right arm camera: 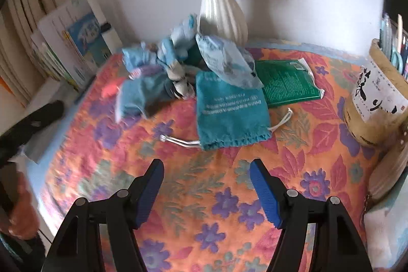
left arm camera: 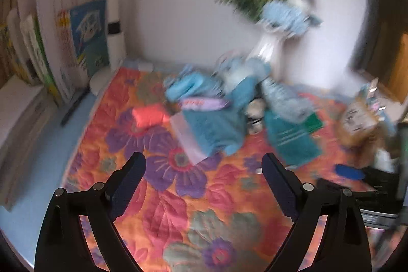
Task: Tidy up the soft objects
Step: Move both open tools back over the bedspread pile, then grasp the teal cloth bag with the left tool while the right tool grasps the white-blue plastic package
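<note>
Both hand-held grippers [left arm camera: 204, 165] [right arm camera: 206, 170] (jaws apart, empty) above floral cloth [right arm camera: 204, 195]

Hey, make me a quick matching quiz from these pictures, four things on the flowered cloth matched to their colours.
Things:
1. drawstring pouch
2. ribbed vase
3. flat packet
4. small cushion

Colours:
A. white
B. coral pink
C. teal
D. dark green

Pairs: 1-C, 2-A, 3-D, 4-B
</note>
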A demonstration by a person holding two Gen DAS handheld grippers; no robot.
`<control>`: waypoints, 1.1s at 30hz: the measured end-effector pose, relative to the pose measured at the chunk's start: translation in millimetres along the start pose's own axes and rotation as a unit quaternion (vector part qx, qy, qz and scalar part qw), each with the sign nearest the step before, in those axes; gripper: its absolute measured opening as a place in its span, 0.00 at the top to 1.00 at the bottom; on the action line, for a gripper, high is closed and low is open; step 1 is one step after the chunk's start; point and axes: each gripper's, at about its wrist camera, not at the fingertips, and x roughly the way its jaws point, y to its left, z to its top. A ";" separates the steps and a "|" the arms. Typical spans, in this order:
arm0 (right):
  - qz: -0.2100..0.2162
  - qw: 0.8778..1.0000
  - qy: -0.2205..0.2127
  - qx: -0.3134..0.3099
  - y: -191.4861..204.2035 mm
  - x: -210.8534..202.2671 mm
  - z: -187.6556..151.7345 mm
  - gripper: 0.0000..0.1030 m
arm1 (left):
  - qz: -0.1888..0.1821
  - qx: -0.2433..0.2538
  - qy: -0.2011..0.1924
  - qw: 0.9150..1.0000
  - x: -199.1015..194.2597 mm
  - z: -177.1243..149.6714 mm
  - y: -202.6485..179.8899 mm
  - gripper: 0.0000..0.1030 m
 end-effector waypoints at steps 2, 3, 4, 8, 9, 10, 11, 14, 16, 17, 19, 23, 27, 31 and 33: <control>-0.012 1.000 0.004 -0.012 -2.7 6.3 -3.1 0.34 | -0.009 -0.005 0.026 1.000 22.2 -6.2 1.2 0.11; -0.020 1.000 0.005 -0.015 -5.0 9.6 -4.3 0.34 | -0.016 -0.004 0.036 0.999 28.8 -4.6 0.6 0.11; -0.025 1.000 0.006 -0.016 -9.7 11.8 -4.1 0.34 | -0.019 -0.001 0.037 0.999 33.7 -0.4 -1.5 0.11; -0.029 0.999 0.012 0.004 -28.3 23.4 8.7 0.34 | -0.025 0.012 0.038 0.999 50.5 19.5 -8.0 0.11; -0.030 0.999 0.013 0.008 -32.1 23.8 12.0 0.34 | -0.031 0.012 0.037 0.999 54.0 24.2 -9.3 0.11; -0.030 0.999 0.014 0.011 -35.5 24.4 17.3 0.34 | -0.036 0.013 0.036 0.999 56.7 27.1 -11.1 0.11; -0.029 0.999 0.012 0.011 -37.4 24.3 23.6 0.34 | -0.039 0.015 0.038 0.998 60.9 30.8 -13.1 0.11; -0.034 0.999 -0.003 -0.001 -38.3 22.9 49.8 0.21 | -0.047 0.020 0.049 0.997 78.6 34.6 -17.7 0.11; -0.042 0.999 -0.014 -0.010 -36.0 24.3 64.3 0.14 | -0.049 0.002 0.061 0.997 92.3 33.6 -14.4 0.11; -0.047 0.998 -0.024 -0.017 -34.6 27.0 72.9 0.14 | -0.053 -0.007 0.066 0.996 97.3 33.2 -12.9 0.11; -0.052 0.998 -0.034 -0.028 -30.7 33.2 85.8 0.14 | -0.061 -0.027 0.078 0.995 107.7 32.9 -9.6 0.11; -0.052 0.998 -0.027 -0.038 -24.8 61.0 108.9 0.14 | -0.042 -0.028 0.080 0.996 117.7 34.5 -12.1 0.11; -0.066 0.997 -0.020 -0.043 -24.1 82.8 116.3 0.29 | -0.024 -0.014 0.080 0.996 124.4 28.9 -16.8 0.11; -0.071 0.996 -0.012 -0.048 -24.7 93.3 116.5 0.48 | -0.023 -0.016 0.076 0.997 126.6 26.4 -14.9 0.11; -0.070 0.996 -0.017 -0.047 -24.9 92.1 116.2 0.53 | -0.023 -0.020 0.076 0.997 126.6 25.5 -12.7 0.24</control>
